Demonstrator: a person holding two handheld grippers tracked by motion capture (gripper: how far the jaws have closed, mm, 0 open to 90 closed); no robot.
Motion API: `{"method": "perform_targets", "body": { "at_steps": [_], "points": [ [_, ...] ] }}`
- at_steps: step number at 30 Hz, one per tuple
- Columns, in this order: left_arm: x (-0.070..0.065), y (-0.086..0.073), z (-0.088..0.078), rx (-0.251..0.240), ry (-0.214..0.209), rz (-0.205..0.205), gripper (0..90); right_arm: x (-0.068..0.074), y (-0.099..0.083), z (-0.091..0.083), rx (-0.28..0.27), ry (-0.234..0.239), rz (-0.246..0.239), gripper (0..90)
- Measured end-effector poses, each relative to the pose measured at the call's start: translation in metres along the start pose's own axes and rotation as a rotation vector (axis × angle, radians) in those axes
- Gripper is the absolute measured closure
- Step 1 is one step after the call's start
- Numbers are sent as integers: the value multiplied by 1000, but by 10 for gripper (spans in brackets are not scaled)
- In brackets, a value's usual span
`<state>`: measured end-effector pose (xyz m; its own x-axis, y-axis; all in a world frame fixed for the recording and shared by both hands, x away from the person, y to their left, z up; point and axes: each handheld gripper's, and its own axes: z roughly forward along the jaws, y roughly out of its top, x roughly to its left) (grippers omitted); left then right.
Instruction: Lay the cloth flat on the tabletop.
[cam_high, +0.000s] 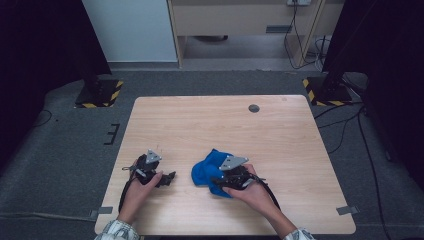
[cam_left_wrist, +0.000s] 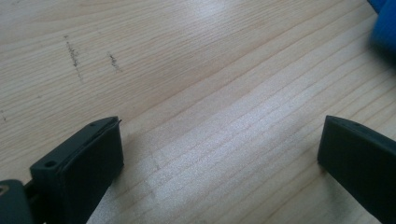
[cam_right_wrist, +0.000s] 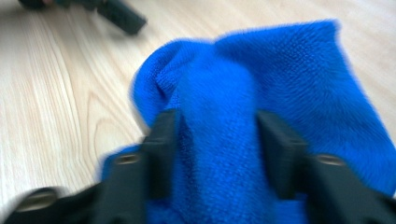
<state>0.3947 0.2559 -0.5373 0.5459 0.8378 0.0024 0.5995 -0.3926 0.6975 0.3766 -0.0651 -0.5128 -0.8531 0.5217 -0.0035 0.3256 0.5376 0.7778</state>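
A crumpled blue cloth (cam_high: 206, 167) lies on the wooden table (cam_high: 225, 130), near the front and a little right of centre. My right gripper (cam_high: 217, 181) sits at the cloth's near right side. In the right gripper view its jaws stand apart around a raised fold of the cloth (cam_right_wrist: 289, 79), midway at the right gripper (cam_right_wrist: 217, 126), and the fold fills the gap. My left gripper (cam_high: 169, 177) rests near the front left of the table, open, its wide left gripper (cam_left_wrist: 219, 140) jaws over bare wood. A corner of the cloth (cam_left_wrist: 385, 23) shows at the top right there.
A small round dark grommet (cam_high: 254, 108) sits near the table's far edge. Grey tape tabs (cam_high: 346, 210) mark the front corners. Two black stands on hazard-striped bases (cam_high: 100, 92) rise beyond the table's far corners. The left gripper's jaw (cam_right_wrist: 121, 16) shows far off.
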Motion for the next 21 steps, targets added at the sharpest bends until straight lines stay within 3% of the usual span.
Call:
{"method": "perform_targets", "body": {
  "at_steps": [5,9,13,19,21],
  "points": [
    [-1,0,0,1,3,2,0,-2,3,-14,-43,-13,35,233],
    [-1,0,0,1,2,3,0,-10,3,-31,-62,-24,69,207],
    [-2,1,0,0,1,2,0,-23,1,-49,-72,-65,103,330],
    [-5,5,3,-10,2,-7,51,-37,-16,-56,-1,-162,147,556],
    [-6,6,2,-14,-7,-6,60,-41,-22,-58,18,-175,181,586]
  ]
}}
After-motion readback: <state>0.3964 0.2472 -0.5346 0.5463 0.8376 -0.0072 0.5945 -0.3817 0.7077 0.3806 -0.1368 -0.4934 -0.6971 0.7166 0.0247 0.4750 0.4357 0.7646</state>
